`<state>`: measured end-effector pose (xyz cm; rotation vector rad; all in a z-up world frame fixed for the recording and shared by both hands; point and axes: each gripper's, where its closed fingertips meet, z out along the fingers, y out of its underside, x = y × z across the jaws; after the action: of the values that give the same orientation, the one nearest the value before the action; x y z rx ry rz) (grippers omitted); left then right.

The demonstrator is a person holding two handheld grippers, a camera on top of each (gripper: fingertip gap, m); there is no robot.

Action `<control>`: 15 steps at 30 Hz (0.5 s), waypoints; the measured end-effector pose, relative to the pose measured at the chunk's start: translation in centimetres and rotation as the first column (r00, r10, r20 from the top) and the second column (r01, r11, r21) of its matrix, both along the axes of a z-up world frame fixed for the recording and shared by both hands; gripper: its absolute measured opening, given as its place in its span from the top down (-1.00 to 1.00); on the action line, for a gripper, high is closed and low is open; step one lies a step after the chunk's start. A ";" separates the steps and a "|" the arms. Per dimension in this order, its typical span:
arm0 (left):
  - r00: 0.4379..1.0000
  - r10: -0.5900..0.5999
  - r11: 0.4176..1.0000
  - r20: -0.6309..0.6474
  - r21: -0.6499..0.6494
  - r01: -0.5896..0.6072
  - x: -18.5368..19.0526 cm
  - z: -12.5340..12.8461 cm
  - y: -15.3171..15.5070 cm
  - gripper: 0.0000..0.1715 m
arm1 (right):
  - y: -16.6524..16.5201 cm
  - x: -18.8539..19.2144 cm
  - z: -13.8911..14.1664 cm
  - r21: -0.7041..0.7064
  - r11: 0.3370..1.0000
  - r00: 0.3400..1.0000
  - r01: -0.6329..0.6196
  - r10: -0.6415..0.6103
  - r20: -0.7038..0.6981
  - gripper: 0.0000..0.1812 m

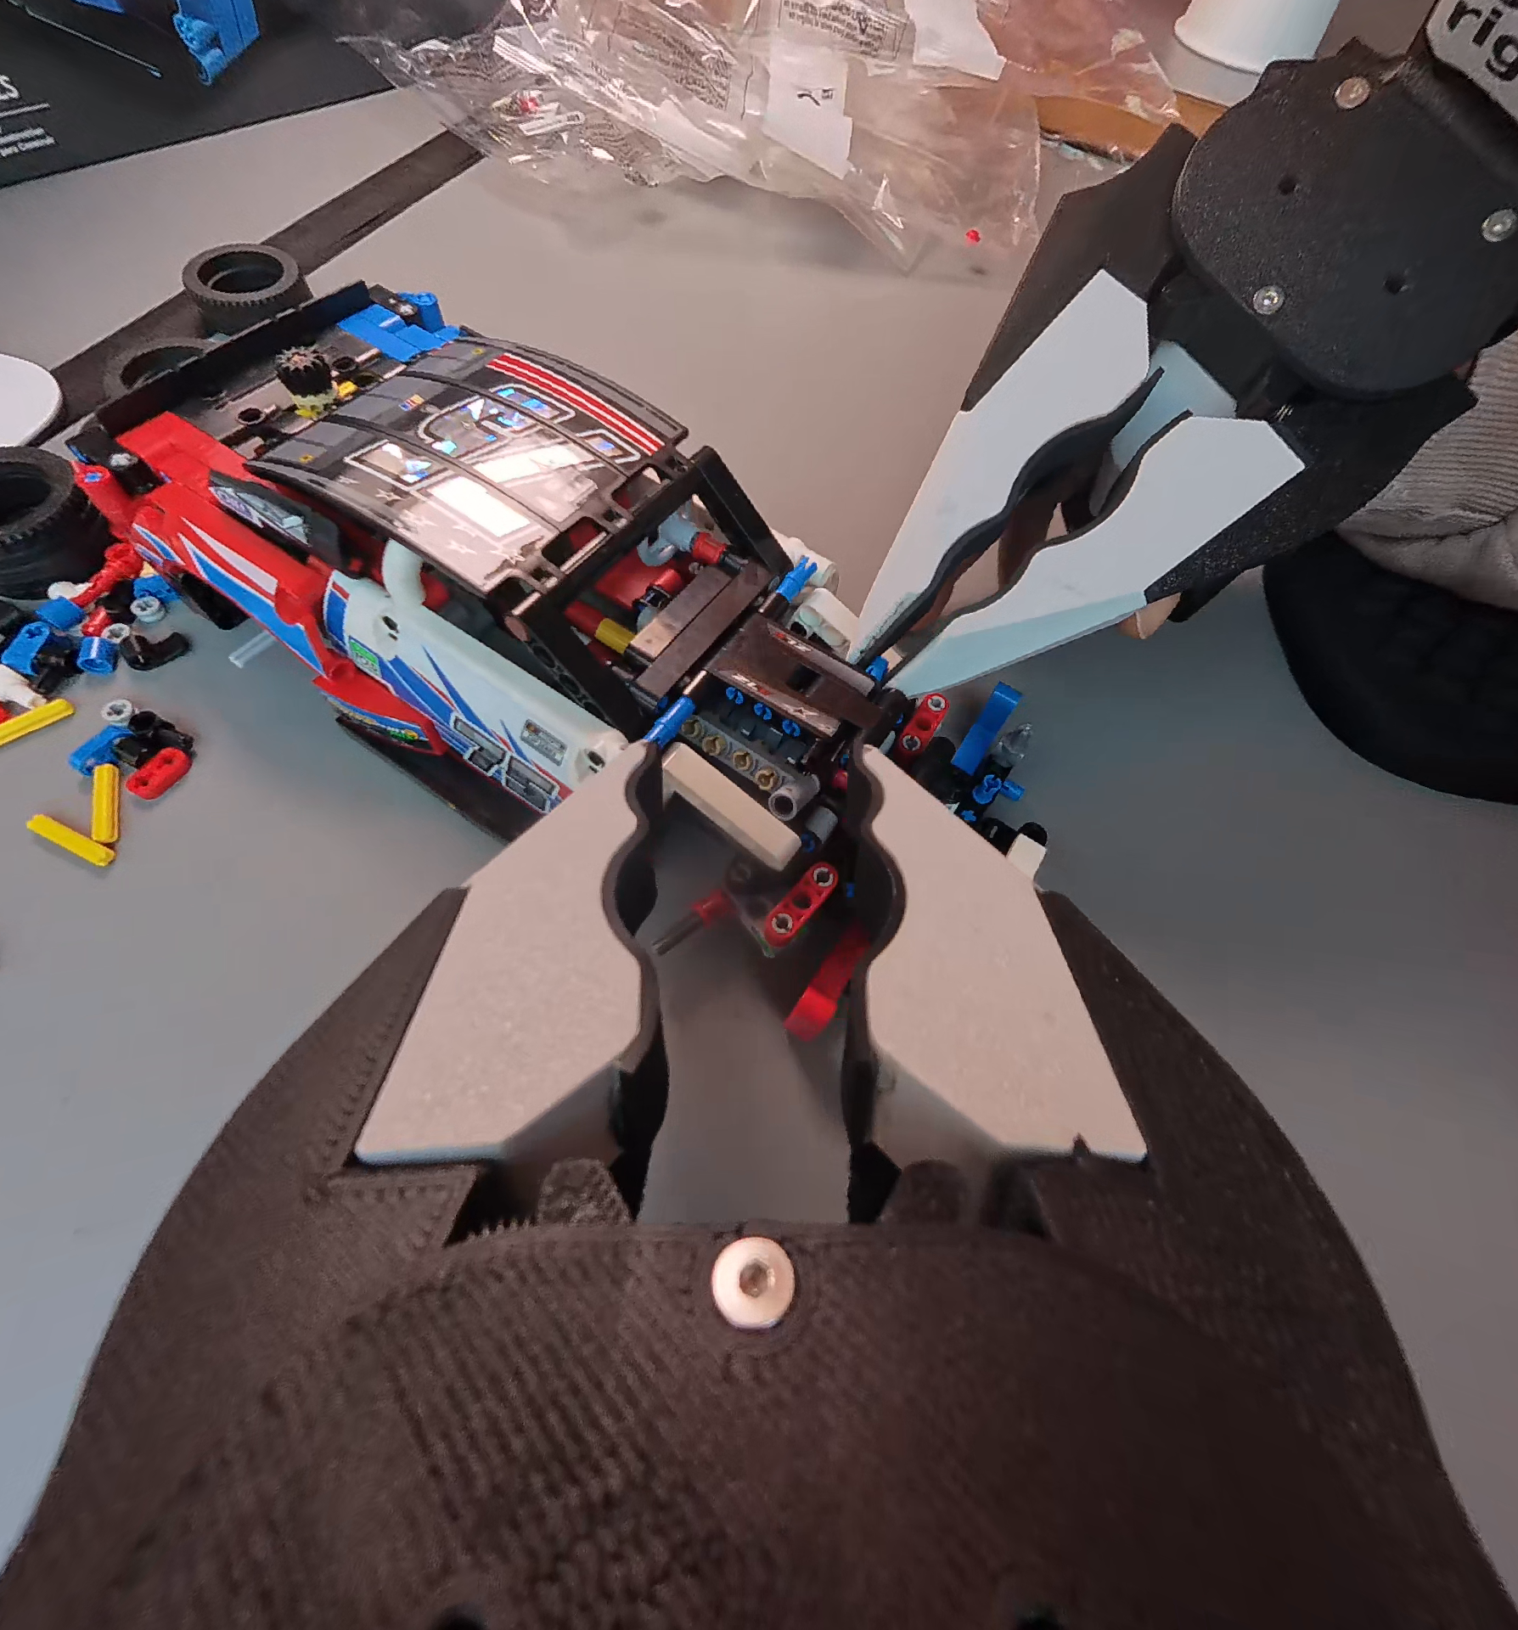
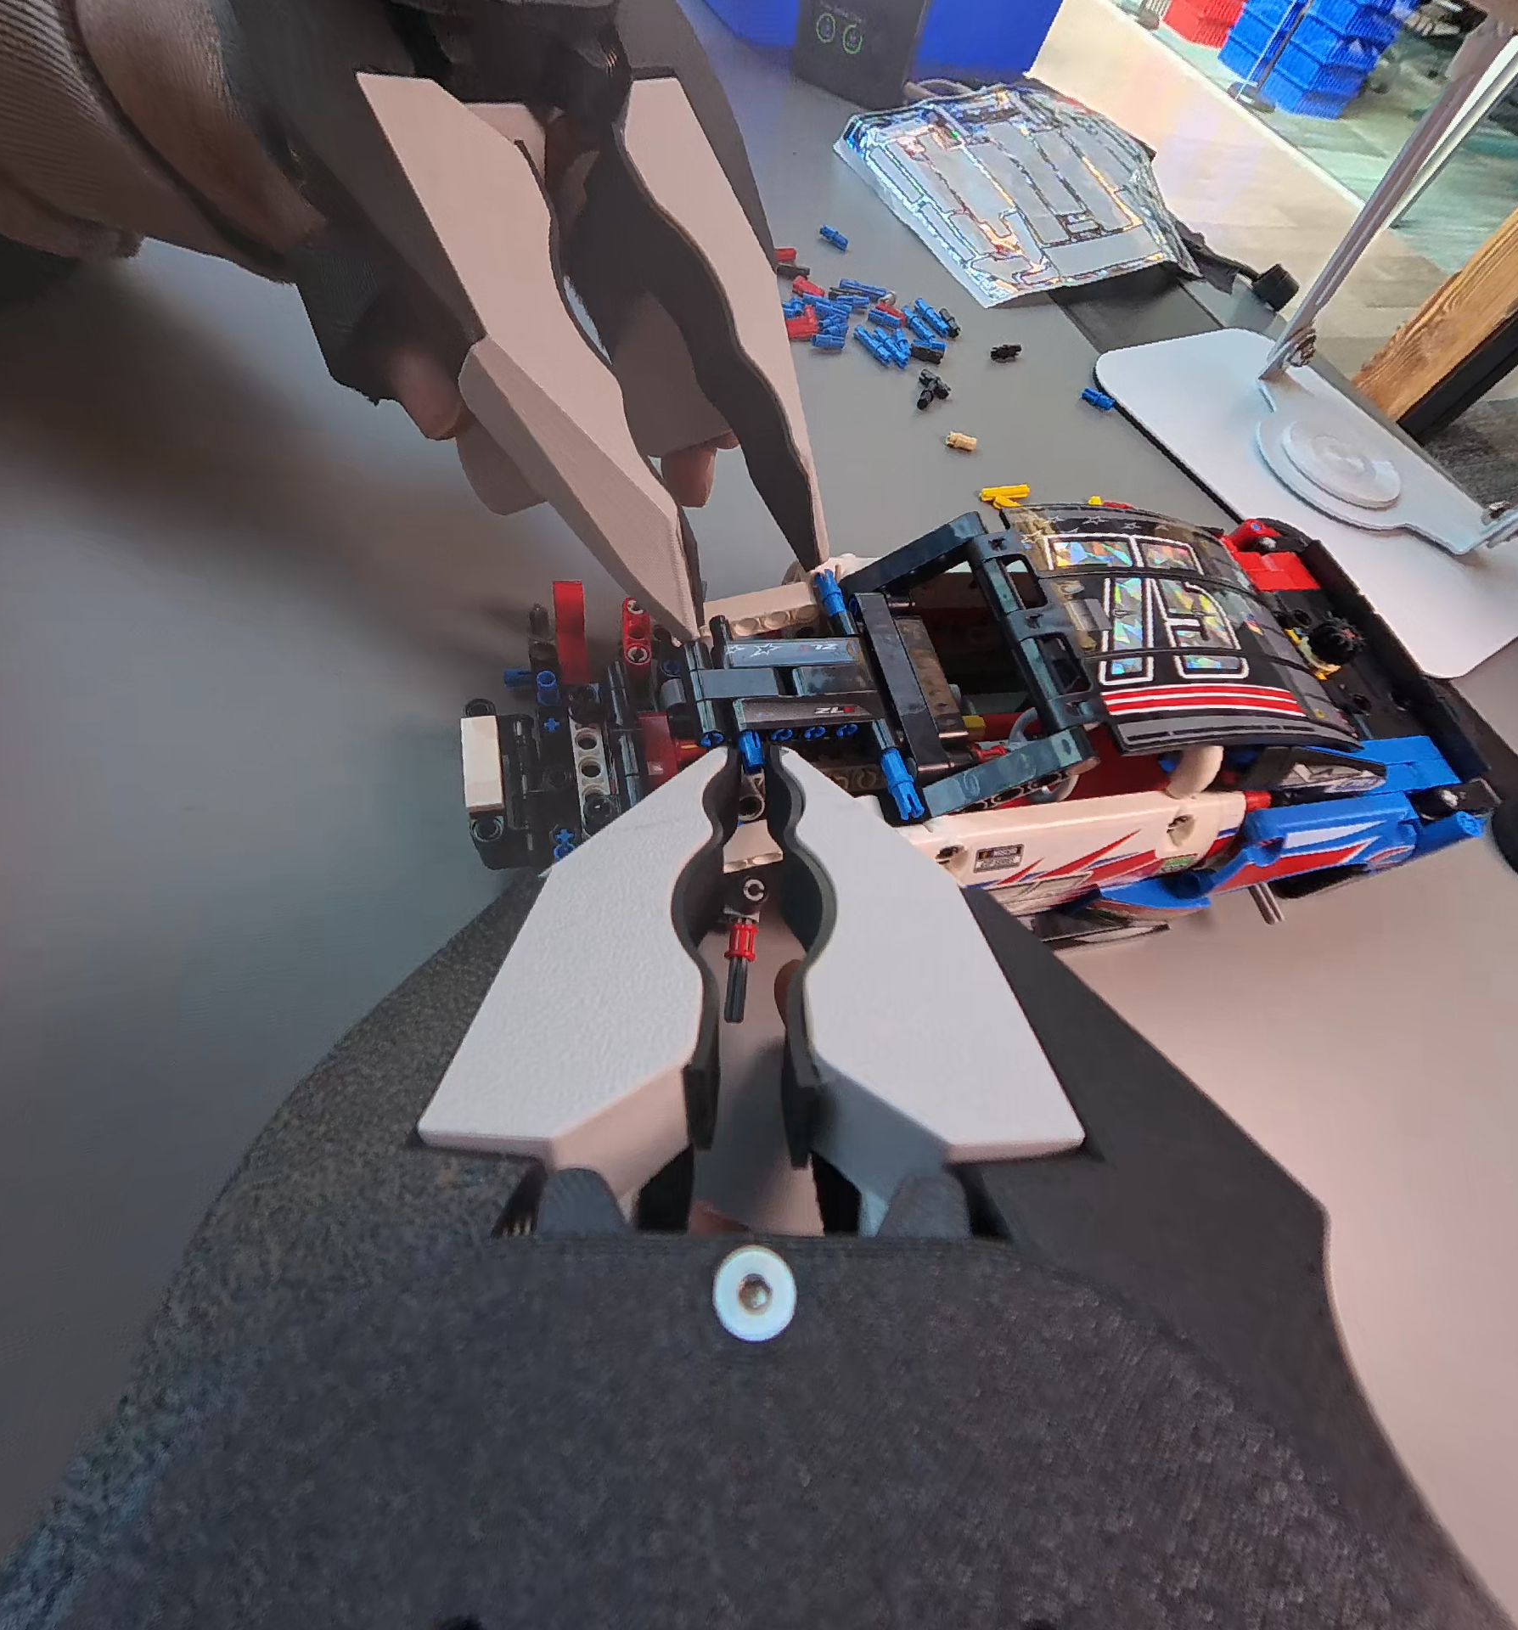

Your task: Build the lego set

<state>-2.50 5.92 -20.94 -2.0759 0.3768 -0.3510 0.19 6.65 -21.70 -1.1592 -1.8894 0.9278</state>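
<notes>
The toy car (image 1: 438, 564) lay on the grey table (image 1: 826, 353), its open front frame squeezed between the two tongs. The left tongs (image 1: 751, 758) stood apart, their tips straddling the frame, one tip beside a white beam (image 1: 729, 807) and the other against the dark engine block; whether they pressed on it could not be told. The right tongs (image 2: 748, 763) were nearly together, and their tips seemed to pinch a thin blue pin (image 2: 748, 748) at the edge of the frame, though the view there was cramped; a black rod with a red collar (image 2: 740, 948) showed in the gap behind the tips. Each pair met the car from the opposite side, almost tip to tip. Left of the left tongs lay a scatter of small loose pieces (image 1: 76, 688), red, blue, yellow and black, with a tyre (image 1: 14, 516) just behind them; a second tyre (image 1: 244, 282) sat beyond the car. Far beyond the left tongs lay a crumpled clear bag (image 1: 738, 97) holding a few tiny parts, and a dark box (image 1: 50, 97) at the corner. Beyond the right tongs lay a pile of blue pins (image 2: 870, 317) and a shiny sticker sheet (image 2: 1011, 194).
</notes>
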 end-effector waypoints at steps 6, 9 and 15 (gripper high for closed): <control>1.000 0.016 1.000 0.025 -0.004 -0.016 -0.3 0.3 0.1 0.41 | 0.0 -0.2 0.0 0.015 1.000 1.000 -0.017 0.017 -0.020 0.98; 0.999 -0.002 1.000 0.045 -0.018 0.003 0.1 0.2 0.1 0.36 | 0.0 -0.2 0.0 0.008 1.000 1.000 -0.018 0.018 -0.025 0.98; 0.999 0.005 0.999 0.051 -0.033 -0.003 0.4 0.2 0.2 0.34 | 0.0 -0.2 0.0 0.014 1.000 0.999 -0.028 0.028 -0.028 0.98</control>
<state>-2.12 6.16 -20.76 -2.0952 0.3383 -0.4096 -0.03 6.69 -21.74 -1.1089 -1.8910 0.9399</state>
